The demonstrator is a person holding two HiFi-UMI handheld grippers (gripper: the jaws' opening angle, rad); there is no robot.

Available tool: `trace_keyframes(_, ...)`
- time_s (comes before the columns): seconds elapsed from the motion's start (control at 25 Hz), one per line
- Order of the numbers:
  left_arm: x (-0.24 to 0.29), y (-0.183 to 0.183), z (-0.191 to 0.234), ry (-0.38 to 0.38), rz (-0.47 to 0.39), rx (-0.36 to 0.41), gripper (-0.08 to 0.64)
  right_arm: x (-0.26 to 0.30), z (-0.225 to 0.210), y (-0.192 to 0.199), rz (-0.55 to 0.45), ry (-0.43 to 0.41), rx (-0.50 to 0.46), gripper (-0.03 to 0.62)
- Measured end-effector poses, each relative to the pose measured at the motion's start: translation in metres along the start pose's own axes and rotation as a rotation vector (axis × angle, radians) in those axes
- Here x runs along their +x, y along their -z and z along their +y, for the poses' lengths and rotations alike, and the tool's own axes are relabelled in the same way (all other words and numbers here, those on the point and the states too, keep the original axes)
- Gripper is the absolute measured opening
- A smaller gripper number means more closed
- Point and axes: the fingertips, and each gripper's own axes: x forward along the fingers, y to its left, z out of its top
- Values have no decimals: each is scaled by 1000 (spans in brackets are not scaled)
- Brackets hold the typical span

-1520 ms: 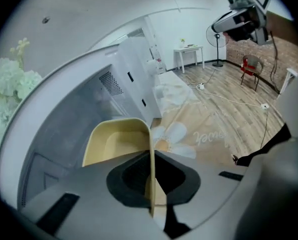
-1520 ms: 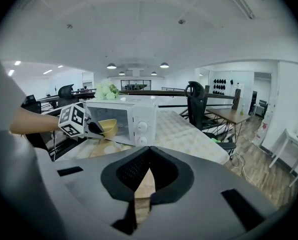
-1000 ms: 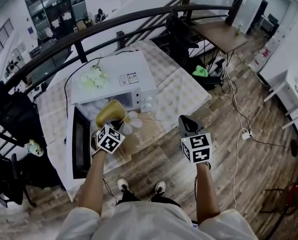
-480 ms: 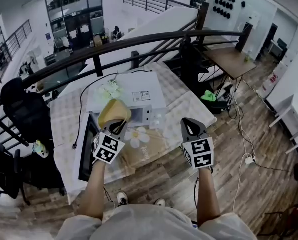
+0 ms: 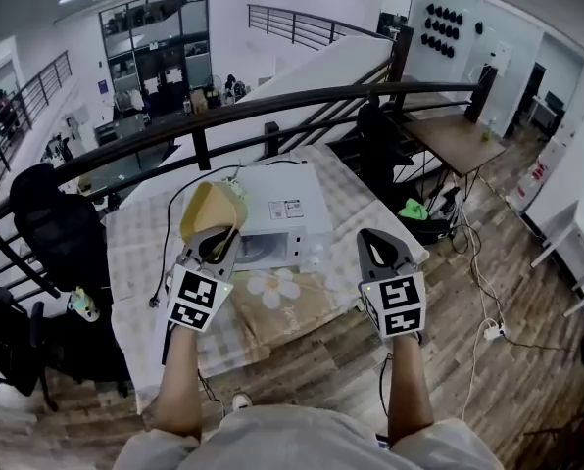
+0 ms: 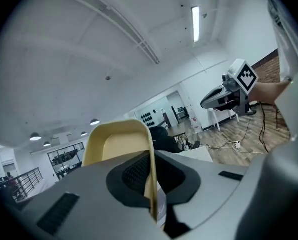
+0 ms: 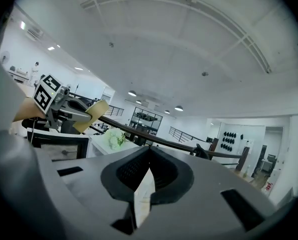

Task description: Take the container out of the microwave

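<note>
A tan-yellow container (image 5: pixel 212 211) hangs in the air in front of the white microwave (image 5: pixel 282 204), tipped on edge. My left gripper (image 5: pixel 214 241) is shut on its rim. In the left gripper view the container (image 6: pixel 116 145) rises above the jaws and its thin wall is pinched in my left gripper (image 6: pixel 151 184). My right gripper (image 5: pixel 375 241) hovers to the right of the microwave, shut with nothing in it. In the right gripper view my right gripper (image 7: pixel 148 166) has its pads together, and the container (image 7: pixel 91 115) shows at the far left.
The microwave stands on a table with a checked cloth (image 5: pixel 135 253) and a flower-print mat (image 5: pixel 282 290). Its dark open door (image 7: pixel 59 145) swings out on the left side. A dark railing (image 5: pixel 302 101) runs behind the table. A black chair (image 5: pixel 57 225) stands at the left.
My left gripper has lifted the container up and away from the microwave's opening. The right gripper has stayed at about the same height, still shut. The head view has tilted upward.
</note>
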Motion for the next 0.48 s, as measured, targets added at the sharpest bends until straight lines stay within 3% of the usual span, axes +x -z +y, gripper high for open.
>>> trace_keyframes(0.48, -43, -41, 33, -97, -96, 47, 28, -3, 15, -35, -69, -21, -23, 14)
